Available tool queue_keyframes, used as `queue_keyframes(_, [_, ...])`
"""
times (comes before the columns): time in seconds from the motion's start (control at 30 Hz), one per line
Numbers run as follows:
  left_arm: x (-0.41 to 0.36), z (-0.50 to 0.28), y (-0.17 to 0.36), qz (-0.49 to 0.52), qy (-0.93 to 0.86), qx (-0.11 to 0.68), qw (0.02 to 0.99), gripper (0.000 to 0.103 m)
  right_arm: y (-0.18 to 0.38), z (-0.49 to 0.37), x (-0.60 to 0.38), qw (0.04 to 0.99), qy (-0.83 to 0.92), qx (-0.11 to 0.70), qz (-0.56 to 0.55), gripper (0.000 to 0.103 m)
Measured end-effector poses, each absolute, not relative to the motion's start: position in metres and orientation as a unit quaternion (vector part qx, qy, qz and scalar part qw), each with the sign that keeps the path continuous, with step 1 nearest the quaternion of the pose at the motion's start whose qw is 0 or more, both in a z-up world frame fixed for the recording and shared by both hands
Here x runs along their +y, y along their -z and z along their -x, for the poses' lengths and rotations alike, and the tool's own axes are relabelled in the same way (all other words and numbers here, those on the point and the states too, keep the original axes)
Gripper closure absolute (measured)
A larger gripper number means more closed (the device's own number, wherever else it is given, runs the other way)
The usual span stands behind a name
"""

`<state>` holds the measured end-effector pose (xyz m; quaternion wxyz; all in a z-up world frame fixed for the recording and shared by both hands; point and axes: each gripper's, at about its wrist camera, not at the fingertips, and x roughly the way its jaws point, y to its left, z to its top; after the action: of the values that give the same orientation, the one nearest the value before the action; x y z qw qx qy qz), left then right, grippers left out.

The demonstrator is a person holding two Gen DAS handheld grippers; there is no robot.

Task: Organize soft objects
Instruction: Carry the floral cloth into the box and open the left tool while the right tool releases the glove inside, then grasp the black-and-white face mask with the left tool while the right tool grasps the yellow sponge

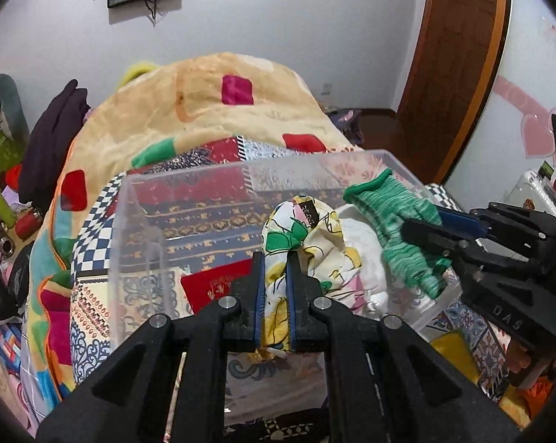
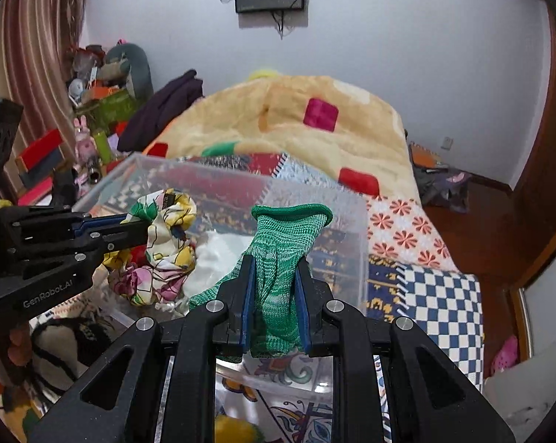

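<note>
A floral cloth (image 1: 307, 236), white with green, yellow and pink print, is pinched between the two fingers of the left gripper (image 1: 276, 258), whose jaws are closed tight on it. A small dark tag on the cloth carries writing too small to read. The cloth hangs over a clear plastic box (image 1: 137, 221) that stands on a patterned bedspread (image 2: 436, 295). Inside the box lies something white (image 2: 218, 254), with a red card (image 1: 215, 284) showing through its near wall. The right gripper (image 2: 274, 269) is clamped on a green knitted glove (image 2: 281, 243), cuff up, above the near right part of the box. "GenRobot.AI" is printed on the left gripper's body and "DAS" on the right one's. Both grippers reach in over the box's near edge, side by side. Behind the box a yellow blanket (image 1: 204, 110) is heaped.
</note>
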<state>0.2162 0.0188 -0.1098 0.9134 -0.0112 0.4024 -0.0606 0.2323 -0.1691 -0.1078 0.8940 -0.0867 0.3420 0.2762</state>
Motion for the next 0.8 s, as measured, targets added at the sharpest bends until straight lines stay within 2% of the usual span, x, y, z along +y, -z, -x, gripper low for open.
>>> queue_keyframes(0.1, [0.013, -0.217, 0.112, 0.003, 0.065, 0.408, 0.91, 0.087, 0.113, -0.233, -0.165, 0.891, -0.276, 0.347, 0.097, 0.083])
queue_keyframes(0.17, [0.011, -0.216, 0.111, -0.003, 0.064, 0.408, 0.911, 0.072, 0.112, -0.231, -0.164, 0.89, -0.276, 0.347, 0.104, 0.081])
queue_keyframes(0.23, [0.01, -0.212, 0.109, -0.006, 0.063, 0.403, 0.913, 0.064, 0.11, -0.231, -0.165, 0.89, -0.277, 0.347, 0.102, 0.069])
queue_keyframes(0.3, [0.011, -0.207, 0.104, -0.006, 0.061, 0.397, 0.916, 0.059, 0.108, -0.229, -0.168, 0.891, -0.276, 0.346, 0.099, 0.06])
queue_keyframes(0.47, [0.019, -0.191, 0.088, 0.01, 0.059, 0.38, 0.923, 0.045, 0.099, -0.224, -0.174, 0.893, -0.284, 0.34, 0.085, 0.045])
queue_keyframes(0.53, [0.021, -0.183, 0.079, 0.015, 0.057, 0.369, 0.928, 0.04, 0.091, -0.219, -0.179, 0.896, -0.285, 0.332, 0.075, 0.034])
queue_keyframes(0.73, [0.029, -0.149, 0.056, 0.012, 0.039, 0.335, 0.941, 0.015, 0.066, -0.198, -0.192, 0.908, -0.287, 0.298, 0.061, 0.019])
queue_keyframes(0.8, [0.03, -0.135, 0.049, 0.006, 0.033, 0.324, 0.945, 0.011, 0.06, -0.19, -0.197, 0.911, -0.288, 0.289, 0.056, 0.018])
